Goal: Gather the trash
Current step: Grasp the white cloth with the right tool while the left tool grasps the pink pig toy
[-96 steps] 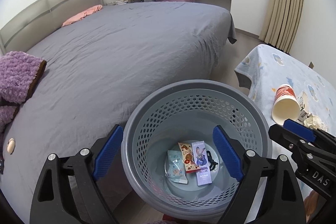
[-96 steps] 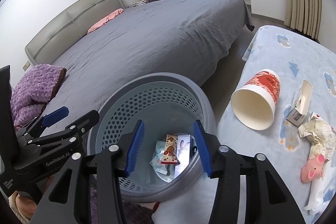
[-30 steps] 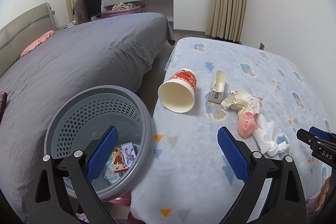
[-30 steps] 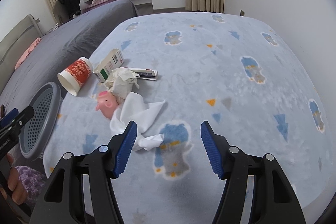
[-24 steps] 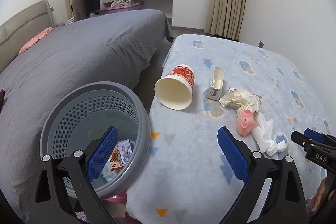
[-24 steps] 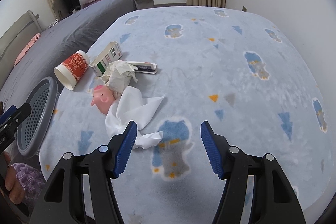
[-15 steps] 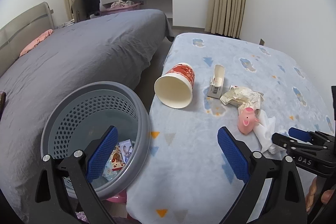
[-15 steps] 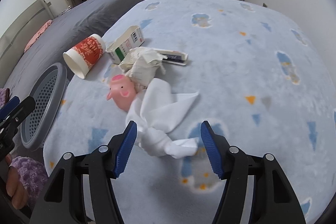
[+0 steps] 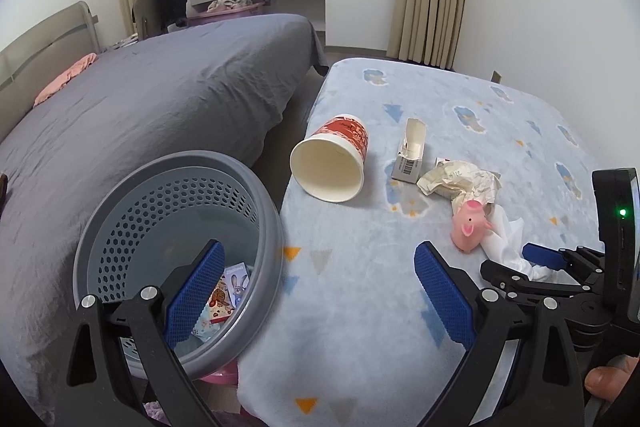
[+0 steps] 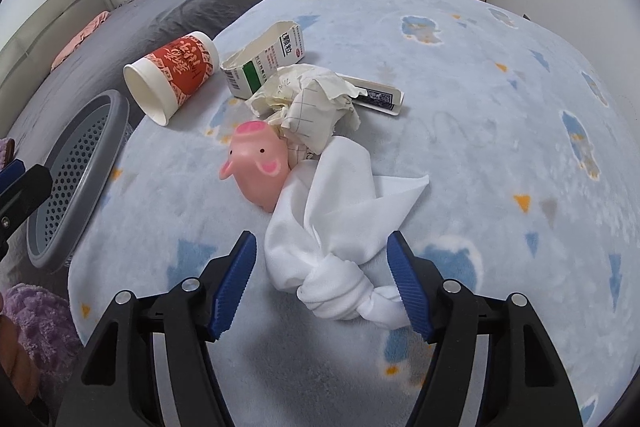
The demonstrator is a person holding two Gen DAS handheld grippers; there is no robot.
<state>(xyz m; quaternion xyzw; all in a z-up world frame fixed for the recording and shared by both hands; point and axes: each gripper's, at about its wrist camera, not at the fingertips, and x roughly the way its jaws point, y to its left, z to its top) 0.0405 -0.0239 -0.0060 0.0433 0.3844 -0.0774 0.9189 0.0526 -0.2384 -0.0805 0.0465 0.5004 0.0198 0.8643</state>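
My right hand-held gripper (image 10: 322, 281): jaws just widened, astride knotted white cloth (image 10: 340, 247), pads clear.
Pink pig toy (image 10: 258, 165): touching cloth.
My left hand-held gripper (image 9: 316, 291): spread, empty.

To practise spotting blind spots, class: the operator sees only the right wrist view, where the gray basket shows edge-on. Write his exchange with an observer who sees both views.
Operator: Is anything inside the gray basket?
Observer: Yes, a few printed wrappers lie on its bottom.
Operator: Does the left gripper hold anything?
Observer: No, it is open and empty, with one finger over the basket and the other over the blanket.
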